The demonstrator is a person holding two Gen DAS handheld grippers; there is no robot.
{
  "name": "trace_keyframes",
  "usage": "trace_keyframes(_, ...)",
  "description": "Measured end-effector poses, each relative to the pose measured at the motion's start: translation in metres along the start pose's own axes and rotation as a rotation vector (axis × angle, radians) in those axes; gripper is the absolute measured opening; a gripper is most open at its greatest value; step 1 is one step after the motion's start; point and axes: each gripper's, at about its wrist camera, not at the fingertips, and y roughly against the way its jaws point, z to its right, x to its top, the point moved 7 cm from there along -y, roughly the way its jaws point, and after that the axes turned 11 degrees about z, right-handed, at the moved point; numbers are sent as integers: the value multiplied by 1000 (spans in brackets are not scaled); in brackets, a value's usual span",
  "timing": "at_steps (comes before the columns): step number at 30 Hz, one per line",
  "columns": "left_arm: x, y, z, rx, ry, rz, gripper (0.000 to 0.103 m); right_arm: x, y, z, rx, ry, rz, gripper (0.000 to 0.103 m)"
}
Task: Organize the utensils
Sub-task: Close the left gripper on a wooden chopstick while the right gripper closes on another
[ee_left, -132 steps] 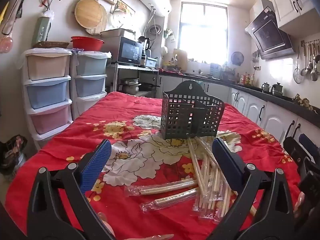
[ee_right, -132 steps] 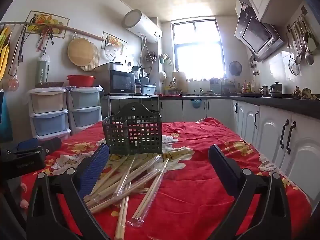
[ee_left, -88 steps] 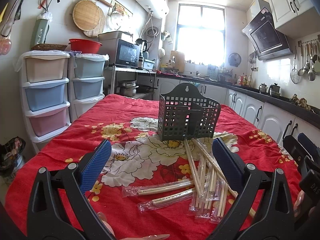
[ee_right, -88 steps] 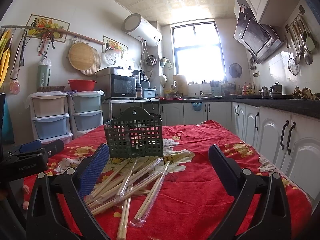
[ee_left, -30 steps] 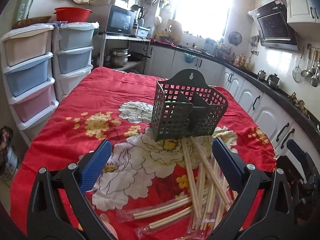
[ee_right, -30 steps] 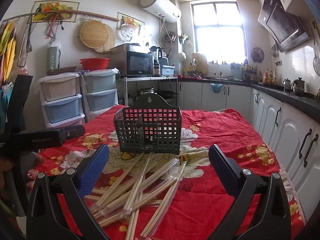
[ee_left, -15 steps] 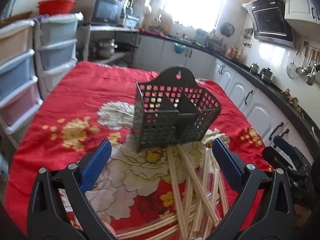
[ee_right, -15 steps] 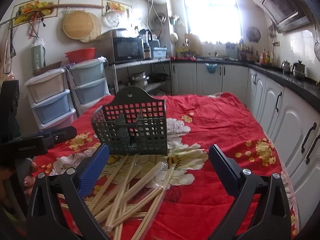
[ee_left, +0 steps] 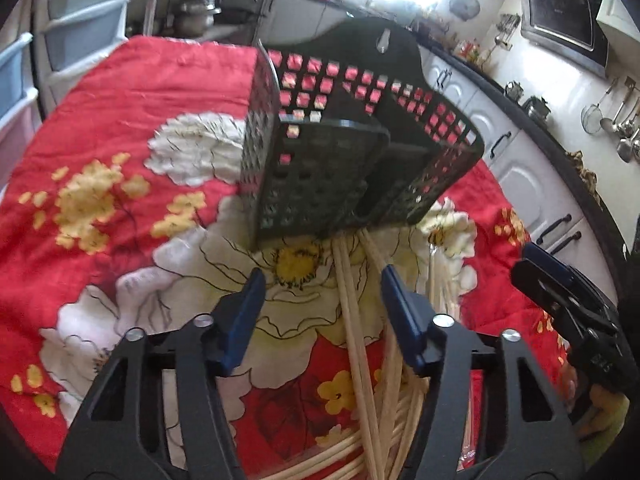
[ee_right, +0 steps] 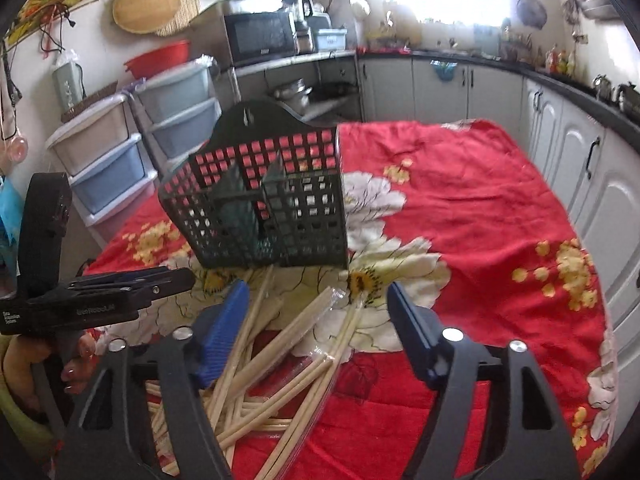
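Observation:
A dark perforated utensil basket [ee_left: 344,168] with inner dividers stands on the red flowered tablecloth; it also shows in the right wrist view [ee_right: 268,208]. A pile of wooden chopsticks [ee_left: 360,360], some in clear wrappers, lies in front of it, and shows in the right wrist view [ee_right: 272,360] too. My left gripper [ee_left: 322,308] is open and empty, just above the chopsticks near the basket's front. My right gripper [ee_right: 316,320] is open and empty above the pile. The left gripper's body shows at the left of the right wrist view [ee_right: 100,296].
The table [ee_right: 480,220] has its edges to the left and right. Plastic drawer units [ee_right: 120,152] stand at the left, white cabinets [ee_right: 580,152] along the right and back. A microwave [ee_right: 260,36] sits on a shelf behind.
Both grippers have moved forward and tilted down towards the basket and the chopsticks. Both now show a narrower gap between the fingers than before.

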Motion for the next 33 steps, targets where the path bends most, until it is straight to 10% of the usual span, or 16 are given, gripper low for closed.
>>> trace_keyframes(7, -8, -23, 4, -32, 14, -76, 31, -14, -26, 11, 64, -105, -121, 47)
trace_keyframes(33, -4, -65, -5, 0, 118, -134, 18, -34, -72, 25, 146, -327, -294, 17)
